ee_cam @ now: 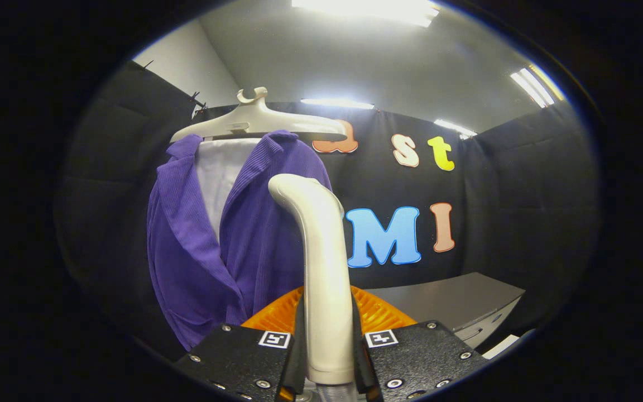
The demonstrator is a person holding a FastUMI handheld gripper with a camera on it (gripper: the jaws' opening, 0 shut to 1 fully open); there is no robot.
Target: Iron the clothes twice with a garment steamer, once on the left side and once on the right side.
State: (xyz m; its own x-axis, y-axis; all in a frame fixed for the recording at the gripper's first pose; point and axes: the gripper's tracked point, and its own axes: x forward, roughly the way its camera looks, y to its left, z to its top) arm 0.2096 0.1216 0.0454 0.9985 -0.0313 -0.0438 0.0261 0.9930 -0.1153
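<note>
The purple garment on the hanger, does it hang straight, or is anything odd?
The purple garment sits lopsided on the hanger, bunched toward one end, lapels uneven. The claw is shut on the steamer handle.

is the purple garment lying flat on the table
No, the purple garment hangs from a pale hanger beyond the steamer handle that the gripper clamps between both fingers.

I observe black cloth walls point(511, 184) enclosing the booth on three sides. Above them, a plain white ceiling point(366, 61) carries several lit strip lights point(366, 8), one very bright. A white room wall point(187, 61) shows beyond the cloth. A grey cabinet point(455, 304) with drawers stands against the right-hand cloth.
</note>
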